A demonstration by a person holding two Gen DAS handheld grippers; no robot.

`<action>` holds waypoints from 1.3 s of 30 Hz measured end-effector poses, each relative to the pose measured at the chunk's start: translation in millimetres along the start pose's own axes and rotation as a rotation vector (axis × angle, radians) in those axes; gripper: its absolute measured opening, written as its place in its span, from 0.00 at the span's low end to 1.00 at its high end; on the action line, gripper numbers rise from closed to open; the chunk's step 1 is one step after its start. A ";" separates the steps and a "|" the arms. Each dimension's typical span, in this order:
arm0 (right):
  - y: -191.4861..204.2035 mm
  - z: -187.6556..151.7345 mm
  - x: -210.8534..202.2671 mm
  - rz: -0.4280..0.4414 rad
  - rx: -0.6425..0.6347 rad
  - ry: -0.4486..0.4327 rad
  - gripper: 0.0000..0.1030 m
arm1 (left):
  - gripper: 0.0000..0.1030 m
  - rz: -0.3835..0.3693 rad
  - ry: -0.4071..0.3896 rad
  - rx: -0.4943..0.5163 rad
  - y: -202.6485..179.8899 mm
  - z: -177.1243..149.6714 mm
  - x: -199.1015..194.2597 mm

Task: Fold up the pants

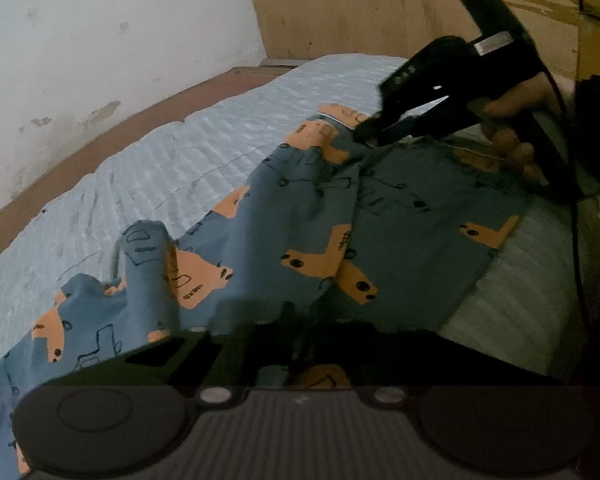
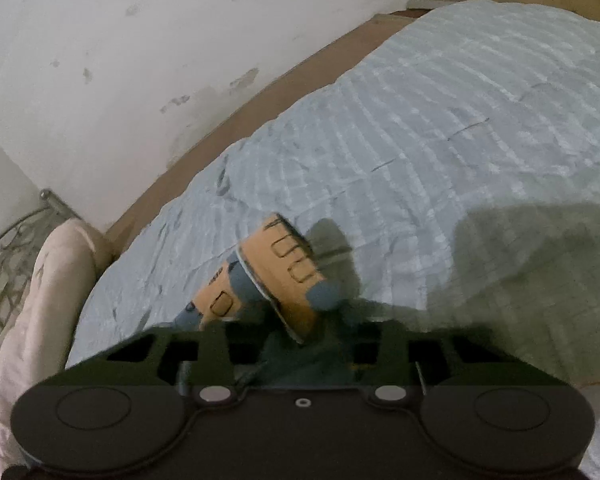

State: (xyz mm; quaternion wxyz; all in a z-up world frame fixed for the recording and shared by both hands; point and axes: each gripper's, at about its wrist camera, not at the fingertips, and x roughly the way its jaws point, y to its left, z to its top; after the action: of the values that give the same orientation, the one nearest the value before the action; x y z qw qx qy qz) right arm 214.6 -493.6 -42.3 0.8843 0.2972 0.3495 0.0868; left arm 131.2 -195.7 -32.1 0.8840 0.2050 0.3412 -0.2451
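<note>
Left gripper (image 1: 296,344) clamping blue pants (image 1: 300,216) fabric at 6 o'clock of left view, cloth bunching up between the closed jaws. Right gripper (image 1: 370,132) pinching the far edge of the same garment at 1 o'clock, hand (image 1: 516,120) wrapping the handle behind it. Pants lying rumpled on the pale quilted bedspread (image 1: 160,168), running 7 to 2 o'clock, legs not aligned, no clean fold showing. Judging progress: early, both edges gripped, actual folding and flattening remaining.

Right view: right gripper (image 2: 300,344) clenching on an orange-printed cuff (image 2: 284,272) sticking up toward 12 o'clock; confirming cloth inside the jaws, which the left view blurs. Also showing pillow (image 2: 48,280) at 9 o'clock and wire rack (image 2: 8,248) beyond. Missing the garment's overall layout; only left view giving that, plus wooden headboard (image 1: 380,4) at 12 o'clock.
</note>
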 end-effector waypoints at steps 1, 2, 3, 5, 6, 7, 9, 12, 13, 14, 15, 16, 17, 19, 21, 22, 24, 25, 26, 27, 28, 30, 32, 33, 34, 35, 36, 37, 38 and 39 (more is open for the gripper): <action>0.9 0.7 -3.0 0.004 0.003 -0.013 0.08 | 0.00 -0.001 -0.006 -0.014 1.0 0.7 -2.5; 2.8 2.1 -6.2 0.006 -0.004 -0.027 0.07 | 0.00 -0.002 -0.016 -0.027 2.3 1.4 -5.1; 6.0 3.8 -9.6 0.006 -0.014 -0.040 0.05 | 0.00 0.000 -0.029 -0.036 3.9 2.4 -9.2; 12.3 7.9 -21.5 0.018 -0.034 -0.070 0.05 | 0.00 -0.001 -0.062 -0.046 6.1 5.6 -18.9; 15.6 9.9 -28.0 0.025 -0.043 -0.083 0.04 | 0.00 -0.001 -0.076 -0.051 6.9 7.6 -23.7; 19.8 12.1 -36.2 0.026 -0.056 -0.102 0.04 | 0.00 -0.001 -0.089 -0.056 7.8 10.1 -29.0; 26.6 14.6 -57.9 0.021 -0.087 -0.147 0.04 | 0.00 -0.009 -0.119 -0.063 8.1 13.5 -40.3; 29.7 9.0 -98.2 -0.004 -0.126 -0.205 0.04 | 0.00 -0.044 -0.148 -0.049 4.4 14.1 -53.3; 27.5 3.4 -111.9 -0.021 -0.133 -0.216 0.04 | 0.00 -0.055 -0.148 -0.041 2.0 12.8 -54.5; 24.0 -3.3 -123.4 -0.042 -0.135 -0.218 0.04 | 0.00 -0.066 -0.144 -0.031 -0.8 10.7 -54.7; 20.0 -11.1 -132.0 -0.067 -0.137 -0.215 0.04 | 0.00 -0.077 -0.135 -0.019 -4.5 7.5 -53.5; 15.2 -21.0 -139.5 -0.098 -0.140 -0.212 0.04 | 0.00 -0.085 -0.126 -0.008 -7.6 4.5 -51.5; 9.2 -32.1 -144.8 -0.128 -0.142 -0.207 0.04 | 0.00 -0.090 -0.115 0.003 -11.4 0.3 -48.3; -3.3 -51.0 -148.2 -0.168 -0.120 -0.179 0.04 | 0.00 -0.099 -0.083 0.008 -17.4 -6.2 -40.6; -14.0 -68.2 -144.9 -0.207 -0.103 -0.149 0.04 | 0.00 -0.098 -0.062 0.016 -22.5 -10.8 -33.3; -17.3 -74.2 -143.2 -0.220 -0.096 -0.141 0.04 | 0.00 -0.094 -0.051 0.020 -24.3 -13.0 -30.2; -20.7 -82.5 -143.5 -0.227 -0.078 -0.149 0.04 | 0.00 -0.089 -0.048 0.022 -25.6 -15.2 -30.2; -19.2 -84.8 -143.9 -0.225 -0.072 -0.157 0.04 | 0.00 -0.088 -0.052 0.026 -26.1 -15.7 -31.3; -17.3 -85.9 -144.7 -0.228 -0.077 -0.162 0.04 | 0.00 -0.086 -0.055 0.029 -26.3 -15.9 -32.1; -15.1 -87.3 -144.5 -0.237 -0.092 -0.161 0.04 | 0.00 -0.089 -0.053 0.026 -26.1 -16.3 -31.8; -13.4 -87.9 -143.1 -0.248 -0.108 -0.159 0.04 | 0.00 -0.091 -0.048 0.023 -25.9 -17.0 -30.5; -10.5 -89.5 -142.4 -0.259 -0.125 -0.154 0.04 | 0.00 -0.093 -0.045 0.019 -25.2 -19.3 -28.4; -8.5 -88.0 -140.1 -0.275 -0.147 -0.157 0.11 | 0.00 -0.096 -0.046 0.009 -24.3 -19.1 -27.6; -6.9 -88.3 -140.8 -0.278 -0.159 -0.163 0.19 | 0.00 -0.102 -0.044 0.007 -24.1 -18.8 -27.9; -6.7 -88.8 -143.0 -0.281 -0.163 -0.169 0.22 | 0.02 -0.112 -0.043 0.001 -23.4 -19.0 -29.4; -7.8 -87.2 -144.3 -0.280 -0.157 -0.174 0.35 | 0.04 -0.122 -0.045 -0.014 -22.1 -19.3 -31.4; -10.3 -85.9 -146.0 -0.270 -0.145 -0.173 0.51 | 0.11 -0.132 -0.049 -0.034 -20.2 -19.5 -33.1; -13.8 -84.1 -145.8 -0.251 -0.131 -0.165 0.57 | 0.25 -0.144 -0.049 -0.052 -18.8 -19.7 -34.4; -16.8 -82.9 -145.6 -0.239 -0.119 -0.156 0.62 | 0.35 -0.154 -0.049 -0.075 -17.0 -19.8 -35.5; -20.7 -82.0 -143.1 -0.228 -0.103 -0.143 0.62 | 0.52 -0.153 -0.056 -0.097 -15.3 -20.0 -37.1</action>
State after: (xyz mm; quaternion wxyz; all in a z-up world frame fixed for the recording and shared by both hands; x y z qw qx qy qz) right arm 52.6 -523.9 -20.8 0.9251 0.2154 0.3121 -0.0177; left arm 88.3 -186.4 -22.6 0.8809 0.1286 0.3423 -0.3006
